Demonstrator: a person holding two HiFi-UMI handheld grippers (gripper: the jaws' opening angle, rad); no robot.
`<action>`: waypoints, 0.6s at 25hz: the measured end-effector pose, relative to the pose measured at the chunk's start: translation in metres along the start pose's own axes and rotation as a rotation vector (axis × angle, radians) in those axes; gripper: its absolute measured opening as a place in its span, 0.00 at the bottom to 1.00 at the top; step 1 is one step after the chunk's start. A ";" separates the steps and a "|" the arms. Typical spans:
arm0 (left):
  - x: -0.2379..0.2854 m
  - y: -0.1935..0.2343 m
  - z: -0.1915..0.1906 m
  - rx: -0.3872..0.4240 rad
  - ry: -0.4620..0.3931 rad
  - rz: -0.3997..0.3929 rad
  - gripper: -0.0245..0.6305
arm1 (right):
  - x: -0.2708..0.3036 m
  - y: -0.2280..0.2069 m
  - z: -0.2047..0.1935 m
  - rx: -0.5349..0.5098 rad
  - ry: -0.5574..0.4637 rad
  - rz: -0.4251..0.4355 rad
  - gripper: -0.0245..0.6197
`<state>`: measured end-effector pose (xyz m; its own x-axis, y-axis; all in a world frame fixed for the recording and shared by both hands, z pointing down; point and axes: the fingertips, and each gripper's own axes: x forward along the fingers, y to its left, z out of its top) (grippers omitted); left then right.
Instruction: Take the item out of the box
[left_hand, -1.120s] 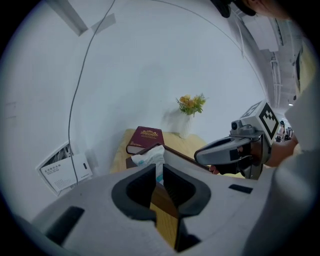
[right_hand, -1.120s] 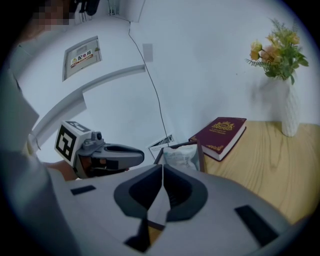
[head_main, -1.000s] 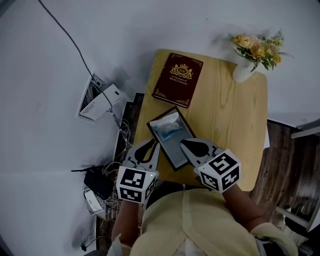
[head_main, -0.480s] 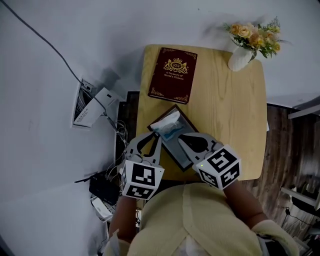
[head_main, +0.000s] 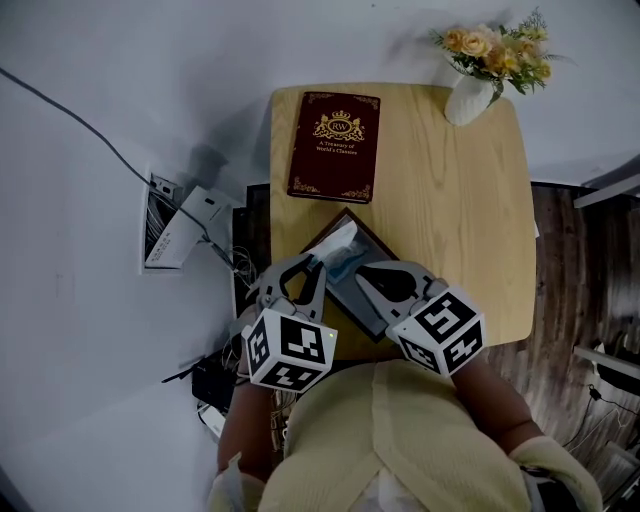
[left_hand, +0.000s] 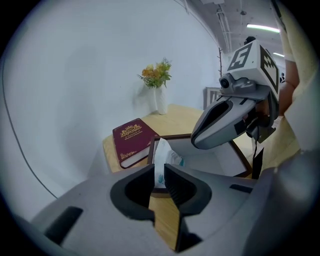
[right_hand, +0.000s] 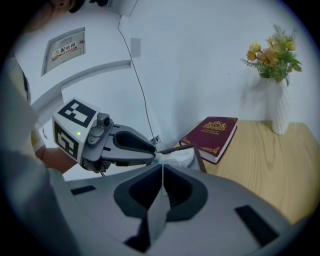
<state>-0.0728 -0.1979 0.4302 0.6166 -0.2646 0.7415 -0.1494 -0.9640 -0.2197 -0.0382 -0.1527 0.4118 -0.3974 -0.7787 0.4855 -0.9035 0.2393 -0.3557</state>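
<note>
A shallow dark-framed box (head_main: 372, 236) lies on the wooden table (head_main: 450, 200) near its front left edge. A white and blue plastic packet (head_main: 340, 250) sits in it, its left end pulled up. That raised end (left_hand: 161, 155) stands between the jaws of my left gripper (head_main: 318, 264), whose pads still press on it while they begin opening. My right gripper (head_main: 362, 272) hovers over the box's middle, jaws shut together with nothing visible between them. In the right gripper view the left gripper (right_hand: 152, 152) meets the packet (right_hand: 177, 157) at the box's rim.
A dark red book (head_main: 334, 146) lies beyond the box at the table's far left. A white vase of flowers (head_main: 470, 95) stands at the far right corner. Cables and a power strip (head_main: 180, 225) lie on the floor left of the table.
The packet lay flat in the box; its left end now stands raised in the left gripper's jaws. Both grippers have edged slightly forward over the box.
</note>
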 end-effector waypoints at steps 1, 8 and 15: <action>0.002 0.000 0.000 0.013 0.011 -0.009 0.12 | -0.001 0.000 -0.001 0.007 -0.001 -0.002 0.09; 0.007 0.004 0.000 0.101 0.079 -0.032 0.22 | -0.003 -0.001 -0.001 0.025 -0.015 -0.002 0.09; 0.015 0.000 0.003 0.179 0.154 -0.052 0.28 | -0.009 -0.004 0.005 0.025 -0.035 0.002 0.09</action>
<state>-0.0613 -0.2020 0.4394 0.4924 -0.2284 0.8399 0.0275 -0.9604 -0.2773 -0.0303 -0.1496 0.4043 -0.3927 -0.7984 0.4564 -0.8983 0.2266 -0.3765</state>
